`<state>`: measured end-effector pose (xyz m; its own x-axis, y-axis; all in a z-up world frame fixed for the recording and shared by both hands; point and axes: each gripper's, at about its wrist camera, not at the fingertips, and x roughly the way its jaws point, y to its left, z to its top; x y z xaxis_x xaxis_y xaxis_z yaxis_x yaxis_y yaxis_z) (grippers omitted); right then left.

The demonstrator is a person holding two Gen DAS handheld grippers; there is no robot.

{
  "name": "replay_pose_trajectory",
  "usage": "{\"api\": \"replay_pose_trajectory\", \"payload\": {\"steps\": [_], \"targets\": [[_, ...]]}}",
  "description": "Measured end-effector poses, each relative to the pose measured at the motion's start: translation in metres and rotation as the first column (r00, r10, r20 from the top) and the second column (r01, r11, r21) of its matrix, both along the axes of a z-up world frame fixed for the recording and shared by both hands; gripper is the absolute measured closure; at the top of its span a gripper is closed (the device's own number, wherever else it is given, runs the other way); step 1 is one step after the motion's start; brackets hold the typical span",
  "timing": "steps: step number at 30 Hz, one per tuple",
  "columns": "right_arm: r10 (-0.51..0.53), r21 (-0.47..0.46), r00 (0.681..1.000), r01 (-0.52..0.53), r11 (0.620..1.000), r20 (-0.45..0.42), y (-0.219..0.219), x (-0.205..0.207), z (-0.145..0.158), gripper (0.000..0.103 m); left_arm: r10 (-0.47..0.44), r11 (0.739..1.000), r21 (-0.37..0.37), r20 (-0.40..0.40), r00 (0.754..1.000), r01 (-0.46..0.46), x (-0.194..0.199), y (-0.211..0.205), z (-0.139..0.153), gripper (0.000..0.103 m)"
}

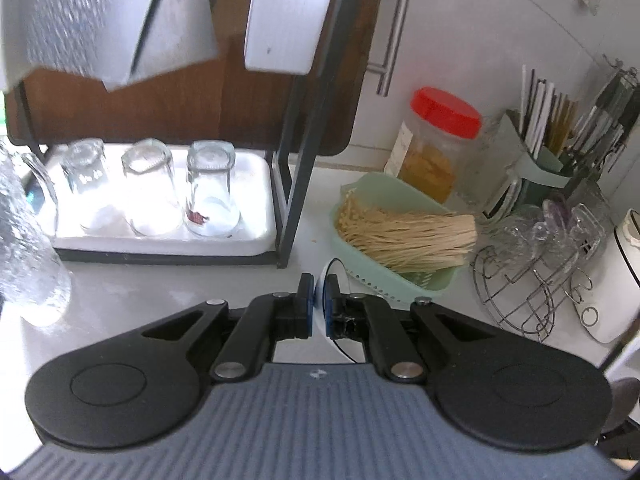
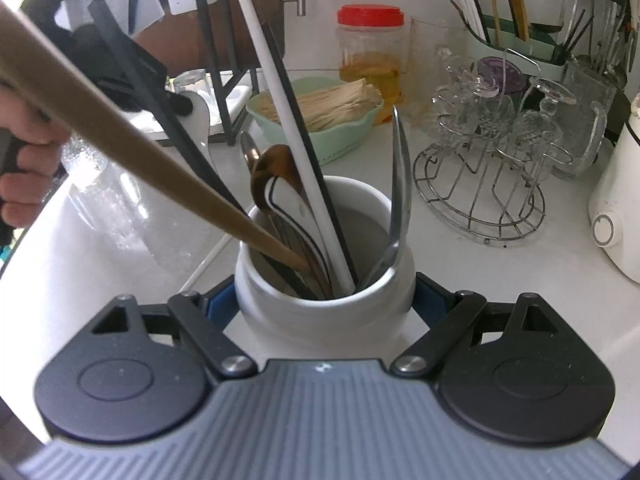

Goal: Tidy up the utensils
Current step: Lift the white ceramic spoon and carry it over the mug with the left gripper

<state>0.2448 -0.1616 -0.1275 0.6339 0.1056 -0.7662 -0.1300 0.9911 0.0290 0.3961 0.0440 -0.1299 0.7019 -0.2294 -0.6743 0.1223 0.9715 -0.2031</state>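
While the right claw (image 2: 325, 304) clamped the squat white ceramic utensil crock (image 2: 324, 300) from both sides on the pale surface (image 2: 500, 280), the left claw (image 1: 319, 312) pinched a flat white utensil with a thin black edge line (image 1: 320, 300) between its nearly closed blue pads. That white piece stood edge-on in the grip, its long axis running roughly along the claw's line, toward the surface ahead. In the right wrist view the crock already bristled with a long wooden handle (image 2: 120, 136), a white rod (image 2: 288, 120), a bronze spoon (image 2: 272, 168) and a steel spoon (image 2: 398, 184), all leaning outward. Open room in its mouth lay mostly between the rod and the steel spoon. Judging from both views, the left claw sat to the crock's left, near the black-framed rack of upturned glasses (image 1: 288, 168), so a drop-in would have to clear the slanting handles.
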Motion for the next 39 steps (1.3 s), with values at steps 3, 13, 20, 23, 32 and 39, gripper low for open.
{"api": "replay_pose_trajectory", "payload": {"steps": [3,13,20,23,32,39], "targets": [[0.007,0.0,1.0,-0.007,1.0,0.002,0.001,0.0,0.0,0.012,0.011,1.0,-0.001,0.012,1.0,-0.011,-0.013,0.001,0.012,0.097],[0.041,0.002,0.999,-0.042,0.999,0.015,0.0,-0.002,-0.001,0.012,-0.006,1.0,-0.005,0.053,0.999,0.006,-0.029,-0.012,0.04,0.097],[0.079,0.003,0.997,-0.079,0.997,0.002,0.003,0.003,0.0,0.012,0.011,0.999,-0.033,0.108,0.994,-0.008,-0.033,-0.011,0.08,0.097],[0.088,0.006,0.996,-0.088,0.996,0.003,0.005,0.003,-0.001,0.012,0.002,0.999,-0.047,0.149,0.989,0.005,-0.037,-0.012,0.105,0.097],[0.097,0.01,0.995,-0.097,0.995,0.013,0.009,0.004,-0.002,0.012,-0.064,0.997,-0.035,0.265,0.962,0.076,-0.056,-0.029,0.156,0.097],[0.09,0.011,0.996,-0.091,0.996,0.022,0.011,0.004,-0.004,0.012,-0.115,0.992,-0.007,0.321,0.94,0.124,-0.067,-0.042,0.176,0.097]]}}
